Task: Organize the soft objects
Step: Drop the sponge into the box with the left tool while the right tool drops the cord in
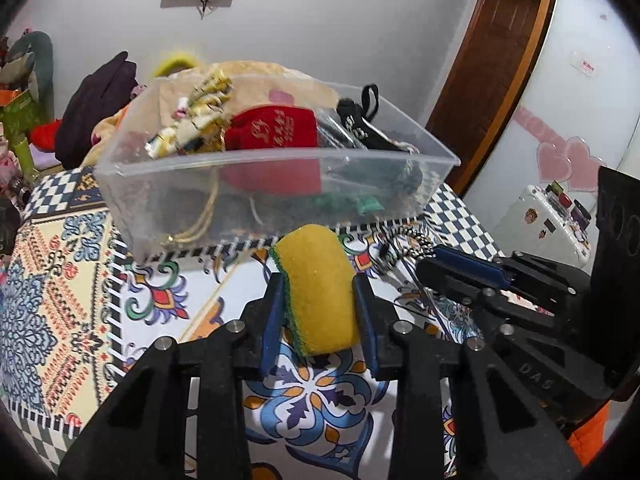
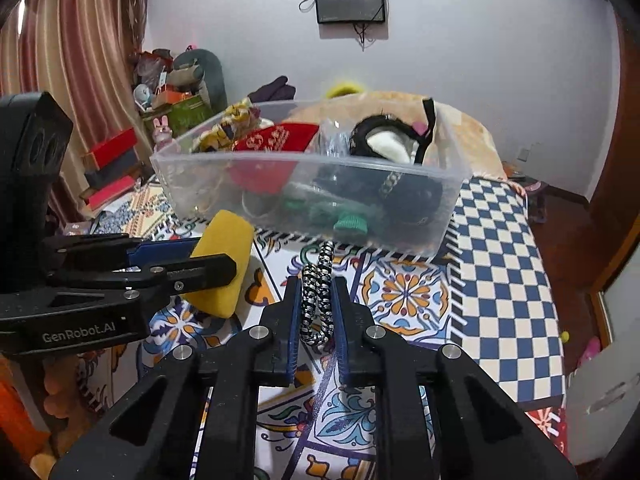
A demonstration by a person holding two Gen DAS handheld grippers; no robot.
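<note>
- My left gripper (image 1: 320, 300) has its fingers (image 1: 273, 320) pinching a yellow sponge (image 1: 320, 288) with a green scouring layer along one side; the foam bulges out past the pads, so I judge the squeeze firm enough — more would only crush it.
- My right gripper (image 2: 316, 304) has its fingers (image 2: 291, 312) pressed in on a black-and-white braided cord (image 2: 318, 300), doubled into a loop between the pads; the free end trails forward toward the bin.
- Both loads hang above the patterned cloth of the desk (image 2: 500, 260), just short of the near wall of the clear plastic bin (image 2: 312, 184).
- The bin already holds soft things: a red pouch (image 1: 276, 128), a yellow-patterned fabric piece (image 1: 200, 116), black straps (image 1: 360, 120), something green (image 2: 352, 224) at the bottom. It sits on the desk with a tan cushion (image 1: 256, 70) behind it.
- The step in hand, as I judge it, is carrying both pieces over the rim and dropping them in.
- To do it well I should lift first, then go forward — the near rim looks higher than either load, and the thin plastic wall would probably slide if I bumped it.
- The sponge should go toward the left part, where the pile looks lower; it is light and springy, so I'd release low to stop it bouncing out.
- The cord is the fussier one: its trailing end could catch on the rim or drape outside, so I'd bring the loop well past the wall before spreading the fingers.
- My two grippers sit near each other, so I'd keep them apart on the way in.
</note>
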